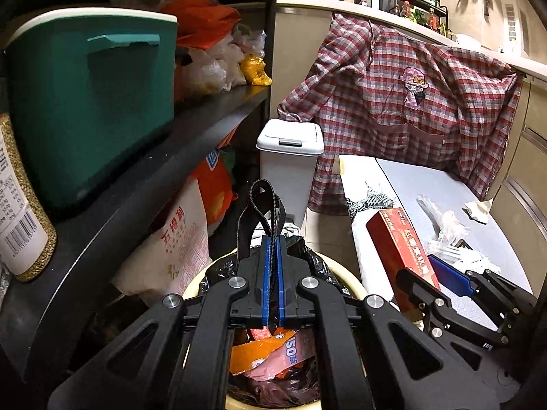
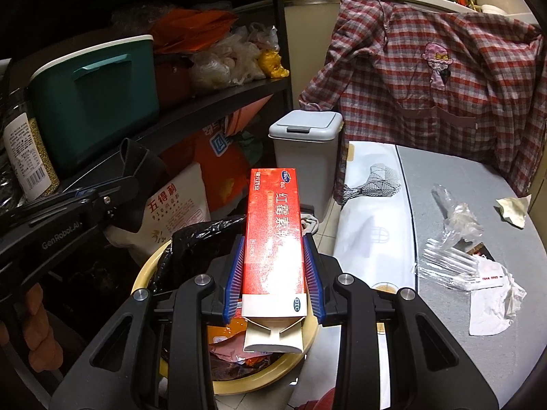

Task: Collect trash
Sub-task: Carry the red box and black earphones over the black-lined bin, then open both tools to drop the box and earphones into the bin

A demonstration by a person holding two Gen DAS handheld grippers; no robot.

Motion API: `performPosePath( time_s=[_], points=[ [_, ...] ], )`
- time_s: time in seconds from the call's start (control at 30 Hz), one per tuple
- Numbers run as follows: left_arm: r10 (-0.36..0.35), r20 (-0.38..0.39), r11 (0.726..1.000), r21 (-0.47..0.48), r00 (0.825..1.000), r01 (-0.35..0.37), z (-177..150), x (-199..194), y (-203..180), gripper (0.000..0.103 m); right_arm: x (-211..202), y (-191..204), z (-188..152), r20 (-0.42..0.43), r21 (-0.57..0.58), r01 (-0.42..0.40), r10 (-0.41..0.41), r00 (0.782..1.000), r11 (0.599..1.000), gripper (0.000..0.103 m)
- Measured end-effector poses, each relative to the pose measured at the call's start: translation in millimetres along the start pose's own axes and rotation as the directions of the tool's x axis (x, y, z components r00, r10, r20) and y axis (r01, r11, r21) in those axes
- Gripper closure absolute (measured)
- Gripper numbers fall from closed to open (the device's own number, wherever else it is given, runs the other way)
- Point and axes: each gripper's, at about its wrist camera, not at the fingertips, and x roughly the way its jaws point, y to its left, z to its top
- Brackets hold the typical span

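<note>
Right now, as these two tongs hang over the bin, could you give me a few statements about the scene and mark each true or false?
1. The right tongs grip a red box. True.
2. The red box's near end flap is sealed shut. False: the flap hangs open.
3. The left tongs pinch a black strap. True.
4. The small white lidded bin has its lid open. False: the lid is closed.
5. The round yellow bin is lined with a black bag. True.
6. A plain blue shirt hangs over the counter. False: it is a red checked shirt.
</note>
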Motion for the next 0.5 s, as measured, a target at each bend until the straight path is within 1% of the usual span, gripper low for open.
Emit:
performPosePath(
  time_s=[0.3, 0.5],
  points=[
    [-0.018, -0.022, 1.000, -0.011, 1.000, 0.018, -1.1, 9.1, 1.5, 0.100, 13.8, 7.2, -2.8, -0.023, -0.008, -0.023, 0.023, 0.999, 1.000, 0.069],
    [-0.014, -0.037, 1.000, -0.017, 0.999, 0.014, -2.4, 13.1, 1.3, 0.100, 20.3, 9.0, -4.0, -0.029, -0.005, -0.033, 0.033, 0.999, 0.999, 0.069]
  ],
)
